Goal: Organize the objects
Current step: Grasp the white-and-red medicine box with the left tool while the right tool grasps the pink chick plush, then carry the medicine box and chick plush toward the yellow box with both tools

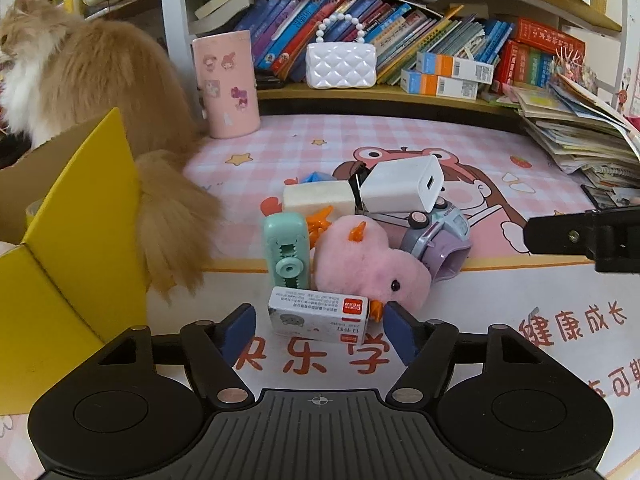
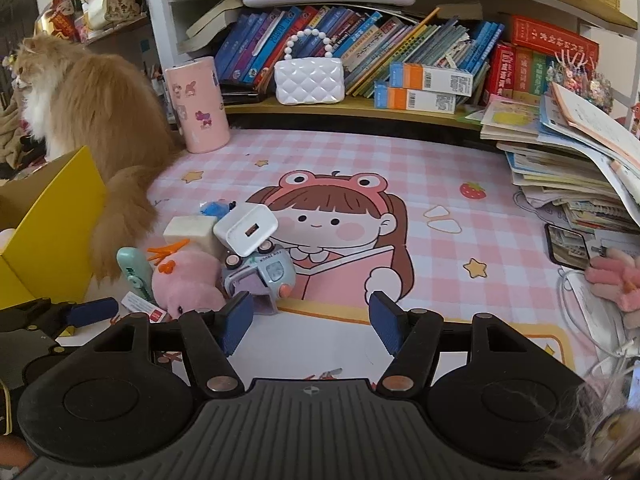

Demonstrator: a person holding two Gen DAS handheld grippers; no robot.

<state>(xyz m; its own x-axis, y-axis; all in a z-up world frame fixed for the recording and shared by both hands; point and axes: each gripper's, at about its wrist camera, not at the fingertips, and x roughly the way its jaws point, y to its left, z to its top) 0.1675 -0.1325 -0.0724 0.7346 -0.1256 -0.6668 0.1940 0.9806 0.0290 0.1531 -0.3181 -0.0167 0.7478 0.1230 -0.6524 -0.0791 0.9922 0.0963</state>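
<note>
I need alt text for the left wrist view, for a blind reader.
The left gripper, open, straddles a small white box at the front of a toy pile beside a pink plush chick. A yellow box and an orange cat are left.

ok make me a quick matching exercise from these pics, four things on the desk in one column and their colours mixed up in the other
Things
1. plush duck
2. USB charger
3. correction tape
4. box flap

Colours
A. white
B. yellow
C. pink
D. mint green

Pairs: 1-C, 2-A, 3-D, 4-B
</note>
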